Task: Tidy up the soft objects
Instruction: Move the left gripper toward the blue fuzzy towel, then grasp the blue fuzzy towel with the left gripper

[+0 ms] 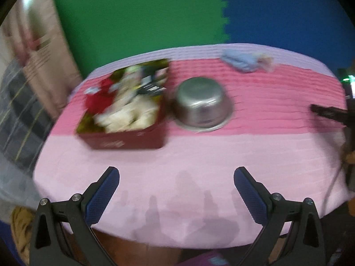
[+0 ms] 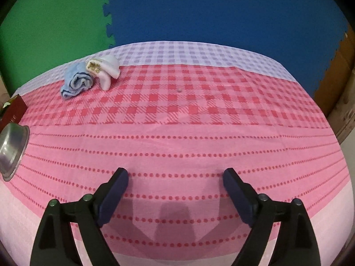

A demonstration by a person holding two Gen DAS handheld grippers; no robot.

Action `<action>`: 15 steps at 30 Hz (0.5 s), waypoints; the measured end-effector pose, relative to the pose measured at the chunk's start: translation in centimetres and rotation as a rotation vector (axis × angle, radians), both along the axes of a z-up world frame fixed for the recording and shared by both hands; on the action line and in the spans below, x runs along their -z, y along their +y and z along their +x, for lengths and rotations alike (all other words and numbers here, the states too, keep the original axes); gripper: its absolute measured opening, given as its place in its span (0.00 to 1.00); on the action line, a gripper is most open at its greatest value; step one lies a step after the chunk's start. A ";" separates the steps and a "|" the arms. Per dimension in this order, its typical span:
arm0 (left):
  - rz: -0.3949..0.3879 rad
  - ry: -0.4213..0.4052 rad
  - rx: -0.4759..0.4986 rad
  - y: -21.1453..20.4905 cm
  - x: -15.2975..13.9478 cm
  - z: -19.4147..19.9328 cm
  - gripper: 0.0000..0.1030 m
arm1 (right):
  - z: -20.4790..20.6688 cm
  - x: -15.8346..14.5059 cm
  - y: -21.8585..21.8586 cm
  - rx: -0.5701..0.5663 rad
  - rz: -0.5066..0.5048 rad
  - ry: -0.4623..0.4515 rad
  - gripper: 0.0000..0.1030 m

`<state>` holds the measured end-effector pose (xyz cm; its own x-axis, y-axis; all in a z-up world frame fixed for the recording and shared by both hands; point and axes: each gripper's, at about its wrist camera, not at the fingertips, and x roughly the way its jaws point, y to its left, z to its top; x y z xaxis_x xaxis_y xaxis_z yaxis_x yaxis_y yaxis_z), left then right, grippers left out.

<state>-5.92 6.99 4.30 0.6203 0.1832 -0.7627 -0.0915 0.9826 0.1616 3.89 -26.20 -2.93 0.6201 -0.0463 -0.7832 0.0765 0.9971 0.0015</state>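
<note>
Only the left wrist view shows the red box [image 1: 124, 119] full of soft toys, beside an upturned steel bowl [image 1: 203, 104]. The right view shows a blue cloth [image 2: 76, 83] touching a white sock [image 2: 106, 68] far across the bench [image 2: 199, 137]. The left gripper [image 1: 176, 190] and right gripper [image 2: 175, 188] tilt downward, both wide open and empty.

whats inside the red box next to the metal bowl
The red box holds a cream-white soft item and a red one, plus some dark, blurred pieces. Anything beneath them and the box's floor are covered.
</note>
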 end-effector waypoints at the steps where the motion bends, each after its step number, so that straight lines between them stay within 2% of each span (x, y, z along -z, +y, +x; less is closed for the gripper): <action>1: -0.034 0.001 0.035 -0.7 -0.3 0.5 0.99 | 0.0 0.0 -0.1 -0.002 0.002 0.000 0.87; 5: -0.182 0.032 0.123 -2.8 -1.6 3.9 0.99 | -0.1 -0.1 0.1 -0.006 -0.004 0.001 0.87; 9: -0.270 0.046 0.156 -4.4 -3.2 8.4 0.99 | -0.2 -0.1 0.0 -0.018 0.010 -0.005 0.87; 15: -0.422 0.105 0.208 -5.5 -4.1 18.5 0.99 | -0.4 -0.2 0.0 -0.027 0.027 -0.012 0.88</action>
<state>12.59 1.51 8.39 0.5264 -0.2761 -0.8042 0.1097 0.9599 -0.2579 3.47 -26.16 -2.77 0.6300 -0.0081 -0.7765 0.0492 0.9984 0.0295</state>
